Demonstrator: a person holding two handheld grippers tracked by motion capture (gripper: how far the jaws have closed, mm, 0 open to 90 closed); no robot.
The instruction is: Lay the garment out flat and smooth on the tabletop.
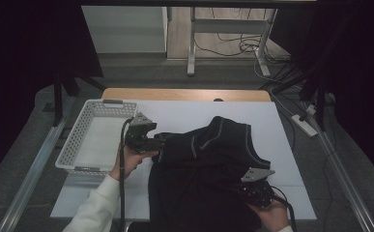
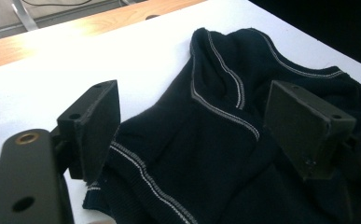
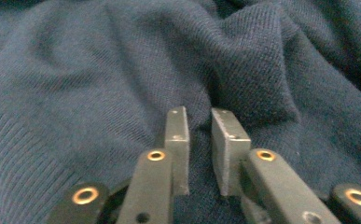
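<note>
A dark knitted garment point(image 1: 208, 154) with pale stitched trim lies crumpled on the white table point(image 1: 175, 113). My left gripper point(image 1: 156, 143) sits at the garment's left edge, held in a hand with a white sleeve. In the left gripper view the left gripper point(image 2: 199, 128) is open wide, one jaw on each side of the trimmed cloth point(image 2: 206, 140). My right gripper point(image 1: 246, 187) rests on the garment's lower right part. In the right gripper view the right gripper point(image 3: 200, 140) is shut on a raised fold of the knit point(image 3: 99, 93).
A white perforated basket point(image 1: 73, 140) stands at the table's left side, close to my left hand. A wooden strip point(image 1: 184, 94) runs along the far edge. Beyond it are table legs and cables on the floor point(image 1: 242, 46).
</note>
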